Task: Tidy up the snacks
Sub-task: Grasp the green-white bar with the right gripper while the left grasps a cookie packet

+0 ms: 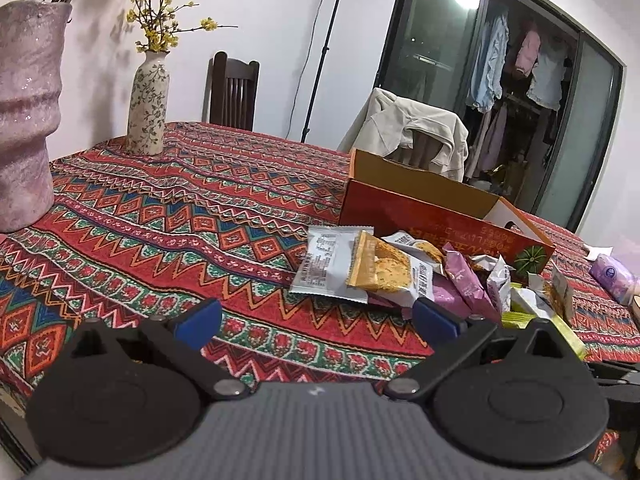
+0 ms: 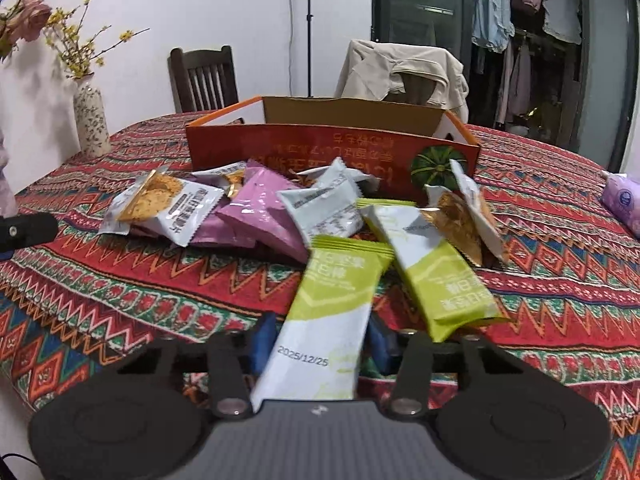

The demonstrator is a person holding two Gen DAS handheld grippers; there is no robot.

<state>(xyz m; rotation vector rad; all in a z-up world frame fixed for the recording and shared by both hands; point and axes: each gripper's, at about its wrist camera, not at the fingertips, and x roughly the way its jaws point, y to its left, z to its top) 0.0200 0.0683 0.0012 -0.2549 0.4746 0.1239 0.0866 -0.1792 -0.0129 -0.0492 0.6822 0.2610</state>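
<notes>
Clearly, "2025/12/25" is printed on the green-and-white snack packet [image 2: 320,320] between the right gripper [image 2: 320,344] pads.

This is a lived-in home, seen at a dining table covered by a red woven cloth with zigzag and diamond bands [image 1: 168,216]. On that table's far corner stands a slim cream ceramic vase with a leaf print [image 1: 147,108] holding yellow blossom sprigs. Just behind the table are a dark wooden slat-back chair [image 1: 232,92] and another chair draped with a beige jacket [image 1: 416,132]. Beyond them, dark-framed sliding glass doors [image 1: 436,40] show hanging laundry [image 1: 516,64].
</notes>
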